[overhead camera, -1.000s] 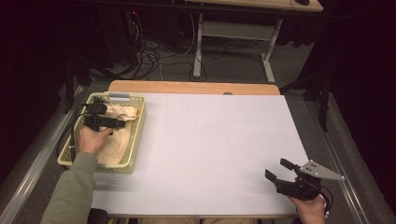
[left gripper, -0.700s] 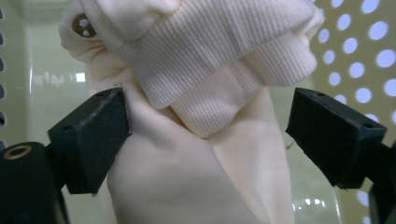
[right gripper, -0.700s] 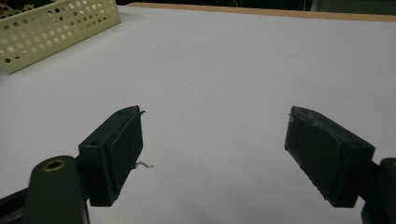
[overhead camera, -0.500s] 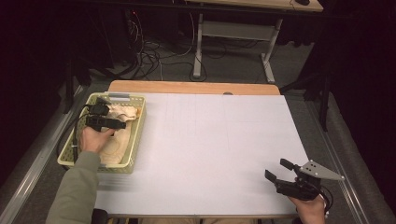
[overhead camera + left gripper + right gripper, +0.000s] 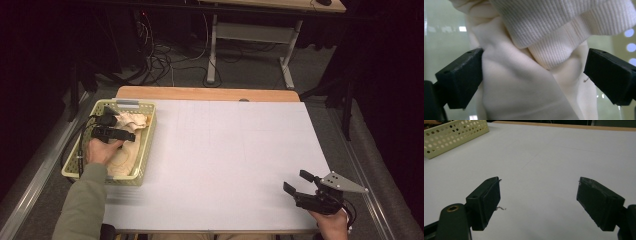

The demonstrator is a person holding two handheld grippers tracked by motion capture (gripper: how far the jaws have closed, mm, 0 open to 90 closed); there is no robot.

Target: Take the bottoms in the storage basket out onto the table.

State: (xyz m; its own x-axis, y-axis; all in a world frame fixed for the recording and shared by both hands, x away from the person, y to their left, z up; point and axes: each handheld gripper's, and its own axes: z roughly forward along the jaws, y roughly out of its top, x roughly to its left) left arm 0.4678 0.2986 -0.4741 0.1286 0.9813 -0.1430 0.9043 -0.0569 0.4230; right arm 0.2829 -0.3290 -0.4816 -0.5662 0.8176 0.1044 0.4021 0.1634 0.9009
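The left gripper (image 5: 131, 136) reaches into the yellow basket (image 5: 145, 150), its fingers (image 5: 461, 77) spread around the cream garment (image 5: 524, 82) there, seemingly not yet pinching; next: close and lift, while the right gripper (image 5: 296, 184) waits open, far from the basket.

Olive-green sleeve (image 5: 80, 205) on the left arm. Left gripper (image 5: 131, 136) is all black, a dark cable (image 5: 75, 145) looping off it. Right gripper (image 5: 296, 182): black body, grey three-cornered plate (image 5: 342, 183) on top. Up close, its jaws are blocky matte black, with a brass-ringed hole (image 5: 452, 208) at the left base.
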